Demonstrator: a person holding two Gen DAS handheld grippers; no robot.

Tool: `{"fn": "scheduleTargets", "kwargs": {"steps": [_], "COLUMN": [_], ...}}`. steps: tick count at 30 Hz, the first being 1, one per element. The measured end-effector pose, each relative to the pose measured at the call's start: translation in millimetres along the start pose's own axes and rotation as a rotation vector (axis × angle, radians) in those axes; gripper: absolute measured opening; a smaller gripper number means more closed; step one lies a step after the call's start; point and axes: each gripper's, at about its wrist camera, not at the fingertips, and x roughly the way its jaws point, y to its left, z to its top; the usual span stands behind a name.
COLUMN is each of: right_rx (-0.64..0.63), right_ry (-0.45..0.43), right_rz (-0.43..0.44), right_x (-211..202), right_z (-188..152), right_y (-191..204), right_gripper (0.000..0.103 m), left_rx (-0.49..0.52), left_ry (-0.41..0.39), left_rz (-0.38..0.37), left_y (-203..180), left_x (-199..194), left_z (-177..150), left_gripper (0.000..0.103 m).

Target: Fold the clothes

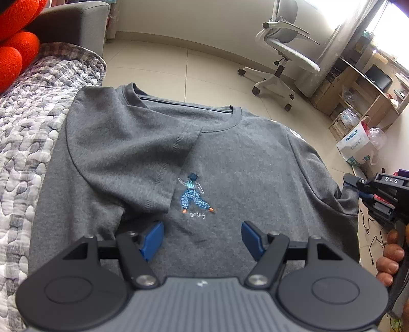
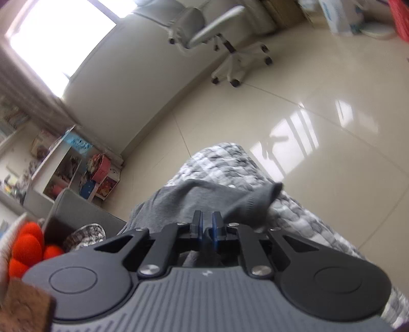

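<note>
With the left gripper (image 1: pixel 202 238) spread over the grey T-shirt (image 1: pixel 230 158) and the right gripper (image 2: pixel 206 224) pinching its right sleeve, a thin pinch could slip, spoiling the fold.

T-shirt (image 1: pixel 230 158): spread on the quilt (image 1: pixel 30 132), collar toward the floor (image 1: pixel 179 63), one sleeve (image 1: pixel 153 158) folded in over the chest. Left gripper (image 1: pixel 202 238): above the shirt's lower middle. Right gripper (image 2: pixel 207 224): at the shirt's right edge. Sofa arm (image 1: pixel 76 23): behind the quilt. Office chair (image 1: pixel 283 48): beyond the collar, on the floor. Desk (image 1: pixel 365 84): right of the chair.
</note>
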Motion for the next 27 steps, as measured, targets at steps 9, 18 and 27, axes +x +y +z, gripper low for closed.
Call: {"fn": "scheduleTargets", "kwargs": {"steps": [9, 18, 27], "right_rx": [-0.754, -0.444, -0.004], "right_ry": [0.131, 0.063, 0.109], "right_rz": [0.09, 0.019, -0.095], "right_x": [12.1, 4.7, 23.1], "right_z": [-80.4, -21.4, 18.7], "right_y": [102.3, 55.4, -32.2], "right_gripper": [0.004, 0.044, 0.046], "left_rx": [-0.082, -0.024, 0.009], "left_ry": [-0.018, -0.034, -0.04], "left_rz": [-0.019, -0.022, -0.014], "left_y": [17.3, 8.6, 2.2], "left_x": [-3.1, -5.6, -2.4], "left_z": [8.4, 7.9, 7.9], "left_gripper": [0.069, 0.069, 0.069]}}
